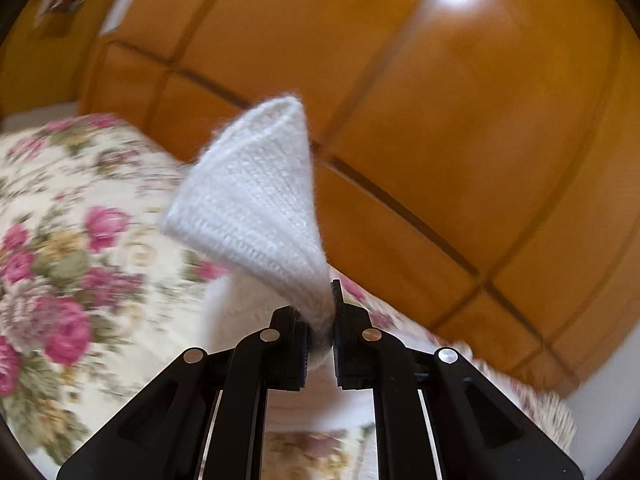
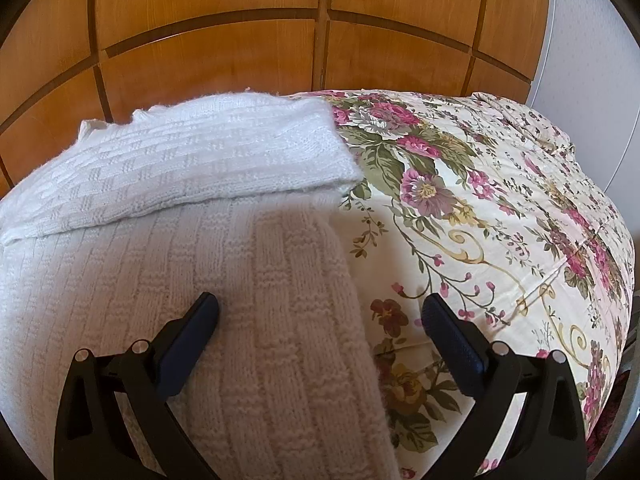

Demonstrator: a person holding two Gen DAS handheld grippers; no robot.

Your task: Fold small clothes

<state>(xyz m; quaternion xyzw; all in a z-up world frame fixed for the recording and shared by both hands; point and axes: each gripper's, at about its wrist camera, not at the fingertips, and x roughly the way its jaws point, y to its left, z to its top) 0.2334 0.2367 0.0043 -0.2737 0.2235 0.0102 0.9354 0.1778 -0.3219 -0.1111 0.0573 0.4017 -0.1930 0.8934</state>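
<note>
Centrally, the white knitted garment [image 2: 168, 264] lies spread on the flowered bedspread [image 2: 480, 216], its far part already doubled over into a thick band [image 2: 192, 160] ahead of the right tongs [image 2: 320, 312], while one edge or corner of the knit [image 1: 256, 196] is pinched and lifted in the left tongs [image 1: 320, 328]. The left tongs are closed on that bunched knit: the cloth narrows to a tight neck between the two black pads and fans out ahead of and above them, with the rest trailing down toward the bedspread below. The right tongs stand wide open and hold nothing; the left-hand finger [image 2: 200, 316] sits over the lower panel of the garment, whether touching it cannot be told, and the right-hand finger [image 2: 444, 320] hangs over bare bedspread just past the garment's edge. Wooden panelling [image 2: 224, 52] rises beyond the bed in both views. Several risks follow, as judgement only. Only a small tuft is clamped, so the soft, stretchy knit could slide out of the left pads mid-carry, dropping the flap short of its mark. With nothing visibly pinning the lower panel, drag from the raised part may pull the whole garment across the smooth bedspread and disturb the band already folded. A knit lifted by one point also tends to twist or stretch, so the new fold could land skewed or bunched rather than flat, and loose loops may snag on the ridged pads at release.
</note>
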